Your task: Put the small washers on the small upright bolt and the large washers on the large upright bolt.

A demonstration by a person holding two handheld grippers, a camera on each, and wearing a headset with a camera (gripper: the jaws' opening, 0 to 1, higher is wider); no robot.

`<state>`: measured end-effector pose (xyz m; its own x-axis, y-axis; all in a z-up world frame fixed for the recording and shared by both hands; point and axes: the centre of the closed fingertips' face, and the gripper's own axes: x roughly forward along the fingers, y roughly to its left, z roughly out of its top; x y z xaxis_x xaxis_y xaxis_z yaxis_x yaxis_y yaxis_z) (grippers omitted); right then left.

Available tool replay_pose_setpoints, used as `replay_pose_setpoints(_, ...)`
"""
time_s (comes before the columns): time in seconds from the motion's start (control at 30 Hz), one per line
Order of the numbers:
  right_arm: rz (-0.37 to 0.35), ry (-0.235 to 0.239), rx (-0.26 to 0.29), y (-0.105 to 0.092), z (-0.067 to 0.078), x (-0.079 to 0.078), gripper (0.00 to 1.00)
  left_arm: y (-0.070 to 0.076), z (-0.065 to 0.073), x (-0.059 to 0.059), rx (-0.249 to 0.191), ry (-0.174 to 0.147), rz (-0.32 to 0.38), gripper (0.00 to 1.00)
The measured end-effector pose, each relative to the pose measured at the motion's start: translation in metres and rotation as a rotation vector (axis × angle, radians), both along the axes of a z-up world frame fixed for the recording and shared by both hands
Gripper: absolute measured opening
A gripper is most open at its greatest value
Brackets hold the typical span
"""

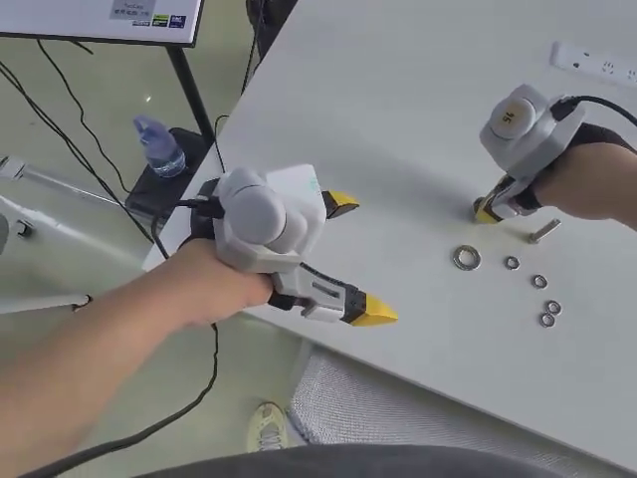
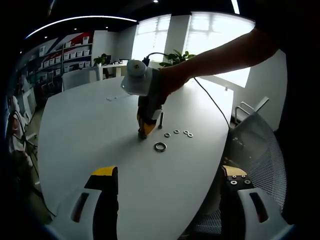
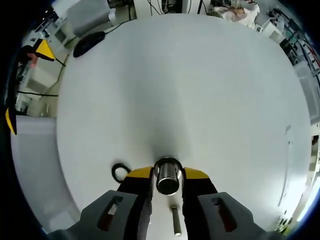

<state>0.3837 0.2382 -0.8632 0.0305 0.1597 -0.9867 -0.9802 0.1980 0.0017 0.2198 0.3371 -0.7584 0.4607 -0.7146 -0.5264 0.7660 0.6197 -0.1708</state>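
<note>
1. Nearest, over the left edge of the tabletop (image 1: 398,90), the left tongs (image 1: 362,259) hang with their jaws spread wide, gripping nothing.
2. Farther in, on the right, lie five washers. Four small washers (image 1: 538,282) form a loose curved row, and one large washer (image 1: 466,258) sits just left of them. All lie flat on the tabletop, apart from both bolts.
3. Just beyond the washers is one small bolt (image 1: 544,231). It looks upright in the left gripper view, and its shank is bare.
4. Just left of it, the right tongs (image 1: 486,211) point down at the tabletop, clamped around the one large bolt (image 3: 167,176), which shows end-on between the yellow tips.
5. Farthest, one white power strip (image 1: 597,65) lies at the far right.
</note>
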Motion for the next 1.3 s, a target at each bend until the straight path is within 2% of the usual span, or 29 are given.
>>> replay_pose_setpoints(0.63, 0.003, 0.000, -0.008, 0.0002, -0.0008, -0.0036, 0.22, -0.0008, -0.0021, -0.0036, 0.000, 0.009, 0.004, 0.82)
replay_pose_setpoints(0.87, 0.008, 0.004, 0.006, 0.0003, -0.0024, -0.0020, 0.23, -0.0003, -0.0002, -0.0053, -0.009, 0.012, 0.011, 0.82)
replay_pose_setpoints(0.97, 0.027, 0.010, 0.005, 0.0003, -0.0025, -0.0030, 0.23, 0.0009, -0.0007, -0.0067, -0.006, 0.014, 0.014, 0.82)
replay_pose_setpoints(1.03, 0.047, 0.012, 0.004, 0.0003, -0.0027, -0.0041, 0.24, -0.0010, 0.0011, -0.0075, -0.019, 0.014, 0.012, 0.82)
replay_pose_setpoints(1.17, 0.046, 0.015, 0.018, 0.0023, -0.0018, -0.0067, 0.41, -0.0019, 0.0019, -0.0071, -0.015, 0.008, 0.010, 0.82)
replay_pose_setpoints(1.3, 0.052, 0.008, 0.016, 0.0023, 0.0025, -0.0075, 0.41, -0.0018, 0.0018, -0.0065, -0.013, 0.006, 0.009, 0.82)
